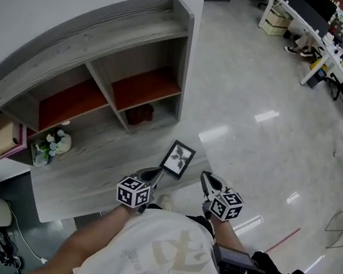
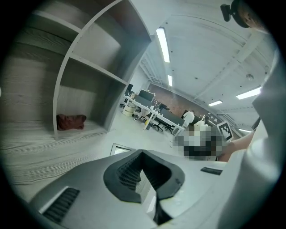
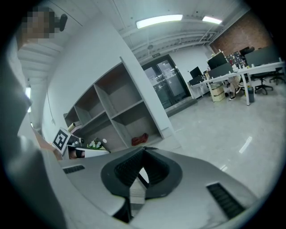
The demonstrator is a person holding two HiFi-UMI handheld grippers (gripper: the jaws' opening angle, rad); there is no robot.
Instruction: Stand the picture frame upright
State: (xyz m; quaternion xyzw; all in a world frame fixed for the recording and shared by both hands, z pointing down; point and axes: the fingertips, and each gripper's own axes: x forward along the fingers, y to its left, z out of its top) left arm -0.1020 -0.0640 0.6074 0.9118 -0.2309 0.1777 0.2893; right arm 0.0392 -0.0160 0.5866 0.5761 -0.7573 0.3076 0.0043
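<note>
- Picture frame point(image 1: 178, 159) is on the grey tabletop point(image 1: 98, 166), near its front corner. It looks flat or close to it, but that's hard to judge from above.
- Left gripper point(image 1: 154, 176) is clenched with nothing in it. Its tips are just beside the frame's near left corner; I can't tell if they touch.
- Right gripper point(image 1: 207, 179) is clenched and empty too, sitting right of the frame and clear of it.
- Shelf unit point(image 1: 132, 61) stands behind, with a dark red bundle point(image 1: 139, 113) in the lower right compartment.
- Flowers point(image 1: 53, 142) sit further left on the tabletop.

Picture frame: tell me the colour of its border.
Black. The picture frame shows best in the head view.
</note>
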